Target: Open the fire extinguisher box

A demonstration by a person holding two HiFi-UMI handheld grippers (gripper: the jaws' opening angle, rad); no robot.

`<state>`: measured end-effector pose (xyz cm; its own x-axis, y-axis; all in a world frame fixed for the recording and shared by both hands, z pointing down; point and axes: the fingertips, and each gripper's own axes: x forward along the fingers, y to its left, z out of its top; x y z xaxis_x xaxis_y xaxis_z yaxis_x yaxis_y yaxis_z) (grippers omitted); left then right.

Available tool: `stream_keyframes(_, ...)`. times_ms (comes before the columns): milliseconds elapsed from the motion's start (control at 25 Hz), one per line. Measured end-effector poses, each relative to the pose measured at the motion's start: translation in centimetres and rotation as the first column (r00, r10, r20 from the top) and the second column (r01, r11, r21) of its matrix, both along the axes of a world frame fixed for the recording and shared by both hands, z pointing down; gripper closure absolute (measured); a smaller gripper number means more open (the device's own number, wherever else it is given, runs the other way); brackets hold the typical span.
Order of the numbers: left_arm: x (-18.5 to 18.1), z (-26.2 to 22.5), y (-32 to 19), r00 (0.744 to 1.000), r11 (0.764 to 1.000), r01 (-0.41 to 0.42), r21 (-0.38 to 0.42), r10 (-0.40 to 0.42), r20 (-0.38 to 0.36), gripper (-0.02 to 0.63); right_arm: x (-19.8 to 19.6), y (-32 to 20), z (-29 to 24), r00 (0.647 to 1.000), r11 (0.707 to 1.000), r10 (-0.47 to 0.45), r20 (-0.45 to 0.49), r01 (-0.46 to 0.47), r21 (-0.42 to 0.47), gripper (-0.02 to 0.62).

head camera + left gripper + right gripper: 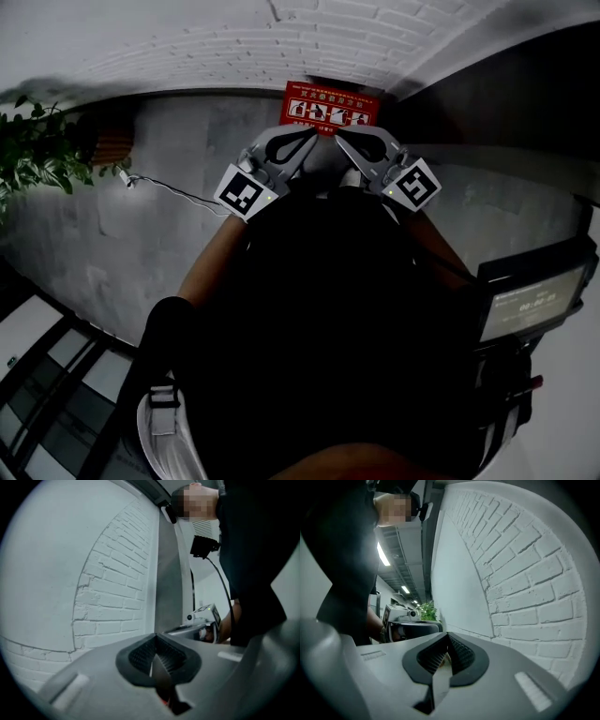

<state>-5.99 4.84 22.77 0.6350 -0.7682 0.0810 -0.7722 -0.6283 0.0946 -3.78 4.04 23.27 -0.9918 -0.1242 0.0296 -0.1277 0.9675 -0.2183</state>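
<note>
The red fire extinguisher box with white print stands at the foot of the white brick wall, straight ahead of me. My left gripper and right gripper are held side by side just in front of it, tips pointing at the box and apart from it. Both are shut with nothing between the pads. In the left gripper view the shut left gripper faces the brick wall, with the right gripper beside it. In the right gripper view the shut right gripper faces the wall.
A leafy plant stands at the far left. A thin cable with a white plug lies on the grey floor. A dark stand with a lit screen is at my right. A dark wall panel borders the box on the right.
</note>
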Motion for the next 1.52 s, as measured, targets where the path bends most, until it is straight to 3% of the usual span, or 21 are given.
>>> stream_keyframes(320,-5.1,1.0,-1.7,0.982,0.983,-0.184,-0.001,0.184,-0.047,0.604,-4.5,-1.6,1.1,0.977,0.978,0.205,-0.059,-0.206,-0.012,0.586)
stream_keyframes(600,-6.7,2.8,-3.3,0.963,0.964,-0.268,-0.003,0.267,-0.04,0.604,-5.2,-1.8,2.2,0.956,0.96,0.28,-0.086,-0.282,-0.006,0.586)
stream_keyframes(880,-5.0,5.3,-5.4,0.96,0.96,-0.28,-0.024,0.28,-0.017,0.604,-3.4,-3.7,4.2,0.949,0.954,0.298,-0.103,-0.301,-0.013,0.586)
stream_keyframes(1200,-4.0,11.9,-8.1,0.979,0.976,-0.202,-0.087,0.202,-0.003,0.604,-1.7,-6.8,10.9,0.949,0.951,0.285,-0.138,-0.298,-0.082,0.586)
stream_keyframes(1320,-3.8,15.0,-8.1,0.983,0.975,-0.183,-0.124,0.185,0.01,0.604,-1.0,-7.3,14.8,0.939,0.928,0.313,-0.146,-0.335,-0.164,0.586)
stream_keyframes(1520,-2.5,21.5,-8.6,0.982,0.964,-0.179,-0.197,0.188,0.028,0.604,1.6,-8.7,22.9,0.892,0.838,0.426,-0.153,-0.452,-0.305,0.586)
